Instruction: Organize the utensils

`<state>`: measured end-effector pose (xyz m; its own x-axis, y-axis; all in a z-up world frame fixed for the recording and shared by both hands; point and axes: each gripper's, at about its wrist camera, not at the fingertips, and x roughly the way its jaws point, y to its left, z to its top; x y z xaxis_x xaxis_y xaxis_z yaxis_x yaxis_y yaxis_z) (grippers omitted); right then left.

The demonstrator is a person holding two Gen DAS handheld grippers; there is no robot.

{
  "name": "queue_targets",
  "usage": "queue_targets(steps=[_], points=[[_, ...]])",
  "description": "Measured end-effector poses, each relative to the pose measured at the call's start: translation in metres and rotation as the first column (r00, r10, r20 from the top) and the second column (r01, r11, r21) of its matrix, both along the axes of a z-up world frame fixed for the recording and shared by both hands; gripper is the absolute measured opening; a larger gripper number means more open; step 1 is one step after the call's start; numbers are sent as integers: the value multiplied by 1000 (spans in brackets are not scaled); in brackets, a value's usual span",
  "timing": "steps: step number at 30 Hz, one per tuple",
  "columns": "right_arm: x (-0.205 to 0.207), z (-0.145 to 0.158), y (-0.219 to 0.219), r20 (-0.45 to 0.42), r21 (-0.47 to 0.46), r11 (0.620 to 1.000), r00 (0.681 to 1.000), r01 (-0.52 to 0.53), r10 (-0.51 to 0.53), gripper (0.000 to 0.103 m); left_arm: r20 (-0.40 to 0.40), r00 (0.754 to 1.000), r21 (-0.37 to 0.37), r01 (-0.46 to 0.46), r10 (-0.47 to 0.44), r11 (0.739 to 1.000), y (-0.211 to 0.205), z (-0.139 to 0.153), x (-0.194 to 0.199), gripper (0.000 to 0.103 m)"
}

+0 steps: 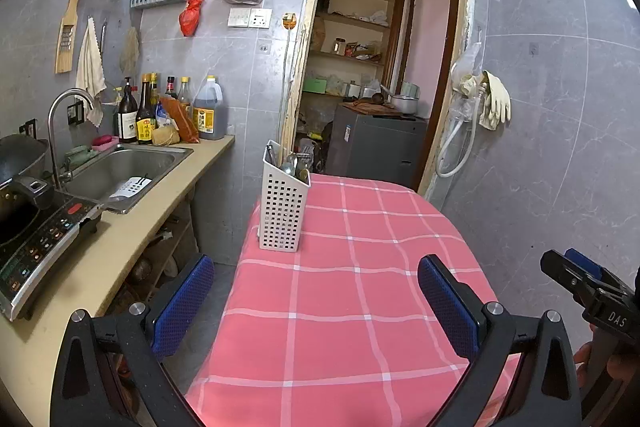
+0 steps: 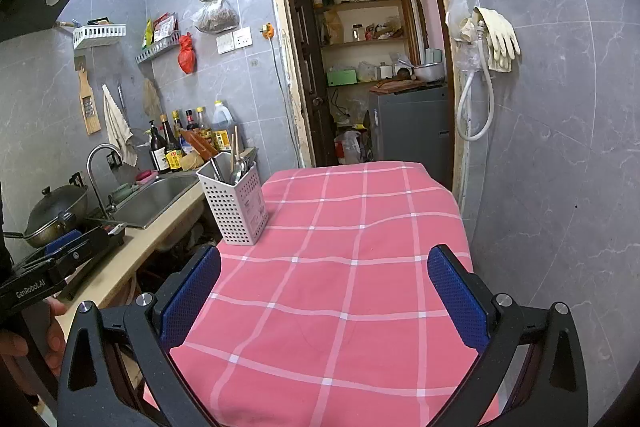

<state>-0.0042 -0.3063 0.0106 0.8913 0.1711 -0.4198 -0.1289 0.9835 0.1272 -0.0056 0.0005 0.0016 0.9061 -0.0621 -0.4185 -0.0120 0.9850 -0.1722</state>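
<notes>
Both the left tool (image 1: 314,301) and the right tool (image 2: 326,293) hang with fingers wide apart and nothing between them above the pink checked bench (image 2: 352,267), where the white perforated holder (image 1: 282,205) stands upright at the far left corner, utensils (image 1: 294,163) inside.

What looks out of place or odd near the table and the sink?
A white slotted utensil lies loose in the sink, not in the white holder, which stands upright at the table's left edge. Nothing looks spilled or damaged.
</notes>
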Motion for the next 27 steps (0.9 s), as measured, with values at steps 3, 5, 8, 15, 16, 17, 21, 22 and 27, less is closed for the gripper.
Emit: queue_targets(steps=[3,5,8,15,16,17,21,22,27], points=[[0,0,1,0,0,1000,1000,-1,1,102,0,1000,1,-1,1,1000,1,0,0,103],[-1,0,1,-1,0,1000,1000,-1,1,102,1,1000,1,0,0,1000,1,0,0,103],[-1,0,1,-1,0,1000,1000,-1,1,102,0,1000,2,0,0,1000,1,0,0,103],[-2,1,1,-2,1,1000,1000,1,-1,102,-1,1000,0,-1,1,1000,3,0,0,103],[0,1,1,-1,1,1000,1000,1,-1,102,-1,1000,0,-1,1,1000,3,0,0,103],[-1,1,1,0,0,1000,1000,1,-1,102,0,1000,-1,0,0,1000,3,0,0,103],[0,1,0,-1,0,1000,1000,0,0,102,-2,1000,2,0,0,1000,3,0,0,103],[0,1,0,-1,1,1000,1000,0,0,102,-1,1000,0,-1,1,1000,2,0,0,103],[0,1,0,-1,1,1000,1000,0,0,102,-3,1000,1,0,0,1000,2,0,-1,103]])
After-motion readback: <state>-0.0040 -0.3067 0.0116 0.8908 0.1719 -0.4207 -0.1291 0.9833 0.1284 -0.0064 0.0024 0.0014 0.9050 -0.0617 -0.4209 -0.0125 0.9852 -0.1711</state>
